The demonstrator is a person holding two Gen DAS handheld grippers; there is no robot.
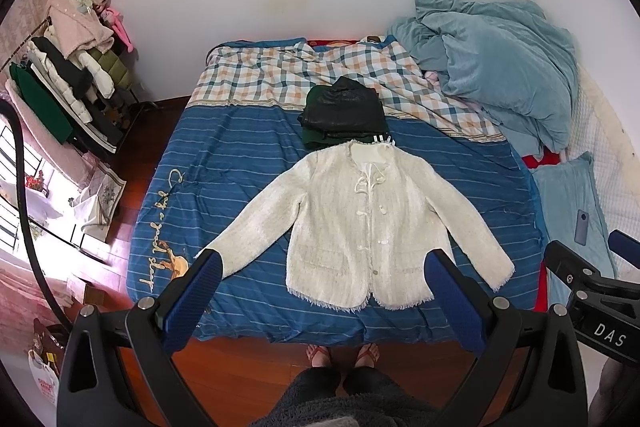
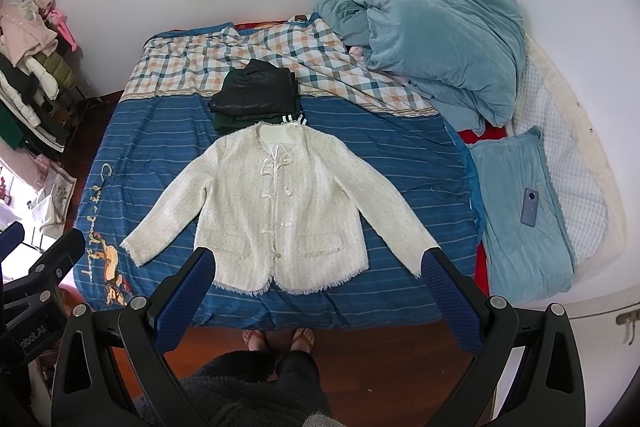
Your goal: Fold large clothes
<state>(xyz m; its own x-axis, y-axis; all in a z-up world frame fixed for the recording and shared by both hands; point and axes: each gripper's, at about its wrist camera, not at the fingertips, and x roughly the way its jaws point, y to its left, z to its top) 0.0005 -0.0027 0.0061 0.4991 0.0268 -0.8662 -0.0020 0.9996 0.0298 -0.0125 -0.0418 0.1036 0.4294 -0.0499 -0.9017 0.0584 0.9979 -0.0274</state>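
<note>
Two claws, both spread wide & holding nothing: my left claw (image 1: 322, 291) and right claw (image 2: 318, 287) hang above the bed (image 1: 248, 147) edge, touching no cloth. The cream jacket (image 1: 360, 223) lies flat, front up, sleeves splayed, mid-frame w/ folded dark clothes (image 1: 344, 111) just above its collar. I'd pinch each sleeve at the cuff, fold inward squarely, keep hem flat.

Folded stack (image 1: 344, 113) crowds the jacket (image 1: 360, 223) collar.
</note>
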